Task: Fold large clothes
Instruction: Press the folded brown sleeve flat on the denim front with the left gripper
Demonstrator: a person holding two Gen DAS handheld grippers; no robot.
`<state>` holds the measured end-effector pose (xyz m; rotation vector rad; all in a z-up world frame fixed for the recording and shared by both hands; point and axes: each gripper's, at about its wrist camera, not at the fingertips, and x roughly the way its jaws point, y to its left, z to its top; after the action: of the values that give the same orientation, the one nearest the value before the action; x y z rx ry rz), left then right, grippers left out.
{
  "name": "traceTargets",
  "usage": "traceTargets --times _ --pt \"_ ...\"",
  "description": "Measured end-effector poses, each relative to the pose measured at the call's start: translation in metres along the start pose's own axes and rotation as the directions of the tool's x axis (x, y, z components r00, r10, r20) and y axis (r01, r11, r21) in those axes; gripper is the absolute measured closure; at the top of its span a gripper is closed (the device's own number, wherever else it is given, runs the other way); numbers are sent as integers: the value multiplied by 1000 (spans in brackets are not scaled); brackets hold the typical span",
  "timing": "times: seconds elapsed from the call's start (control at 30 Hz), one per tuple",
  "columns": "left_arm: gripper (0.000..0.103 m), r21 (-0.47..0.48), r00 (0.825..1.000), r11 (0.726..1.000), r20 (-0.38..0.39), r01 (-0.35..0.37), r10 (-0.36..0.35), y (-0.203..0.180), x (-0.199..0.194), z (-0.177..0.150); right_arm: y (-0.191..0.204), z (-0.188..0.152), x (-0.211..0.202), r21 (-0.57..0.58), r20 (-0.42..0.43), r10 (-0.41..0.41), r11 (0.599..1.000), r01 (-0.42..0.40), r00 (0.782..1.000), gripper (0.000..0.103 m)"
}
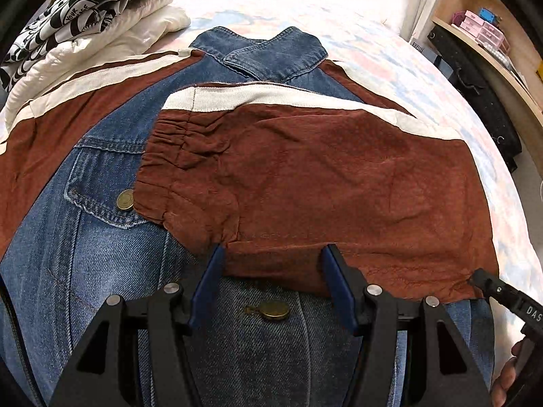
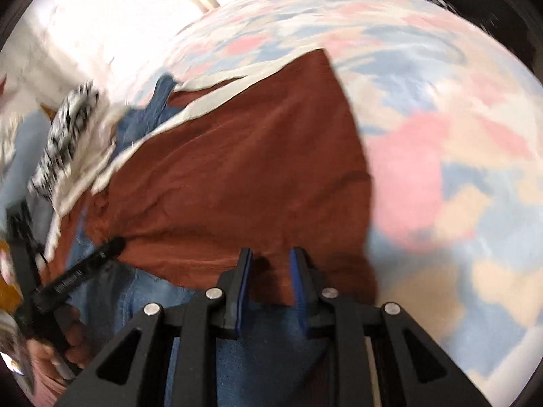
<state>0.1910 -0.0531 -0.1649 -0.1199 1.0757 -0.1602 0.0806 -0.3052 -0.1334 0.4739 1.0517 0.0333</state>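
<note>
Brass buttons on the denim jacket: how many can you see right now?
2. One brass button sits on the chest pocket flap; the other lies on the front placket, below the folded brown sleeve. More may be hidden under it.

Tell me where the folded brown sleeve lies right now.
In the left wrist view, the brown sleeve lies across the denim jacket's chest, below the collar.
</note>
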Motion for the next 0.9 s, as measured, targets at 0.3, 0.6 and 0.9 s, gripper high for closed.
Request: traceTargets --times 0.3,0.6,0.9 --pt "44 -5 1000 1000 12 0 0 -1 0 -2 8 -8 3 -17 27 -43 999 43 999 81" --pt "44 -12 1000 1000 18 -8 8 -1 -5 -2 10 -9 0 -40 31 -66 997 67 997 79" --pt "43 -12 999 1000 32 -28 28 -5 -36 -4 23 -7 -6 -73 34 -131 988 133 991 79"
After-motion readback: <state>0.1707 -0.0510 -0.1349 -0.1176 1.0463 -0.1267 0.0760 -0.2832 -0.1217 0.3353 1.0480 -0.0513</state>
